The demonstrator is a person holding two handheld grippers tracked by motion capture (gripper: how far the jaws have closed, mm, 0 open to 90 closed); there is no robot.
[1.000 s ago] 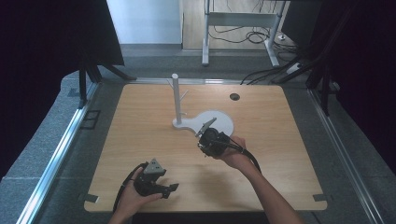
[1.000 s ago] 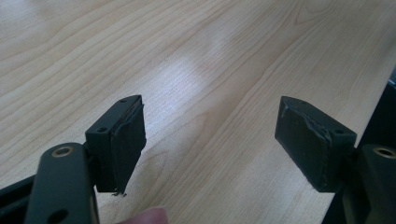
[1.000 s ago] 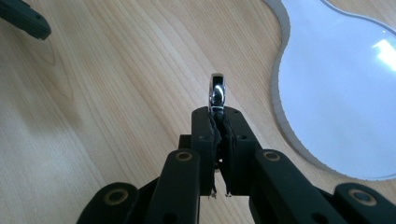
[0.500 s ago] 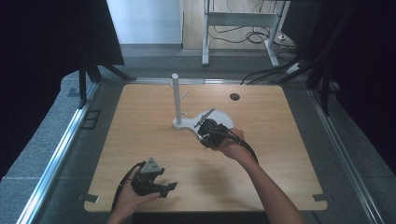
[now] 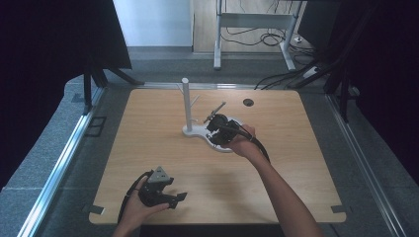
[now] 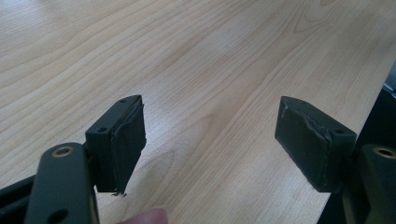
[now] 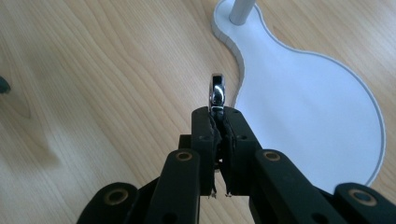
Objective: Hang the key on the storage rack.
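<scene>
A white stand with an upright pole (image 5: 186, 103) and short pegs rises from a flat white base (image 7: 308, 107) at the middle of the wooden table (image 5: 143, 133). My right gripper (image 5: 213, 122) hovers over that base, just right of the pole. It is shut on a thin shiny metal piece (image 7: 217, 91), which pokes out past the fingertips as a slim grey rod (image 5: 216, 108); what it is I cannot make out. My left gripper (image 5: 178, 197) rests near the table's front edge. In the left gripper view its jaws (image 6: 210, 135) stand wide apart over bare wood.
A dark round hole (image 5: 248, 102) sits in the tabletop at the back right. Metal rails run along the table's left and right sides. Cables and a desk frame lie on the floor beyond the far edge.
My right gripper has carried the metal piece away from me and slightly up, onto the white base beside the pole. The left gripper has stayed where it was.
</scene>
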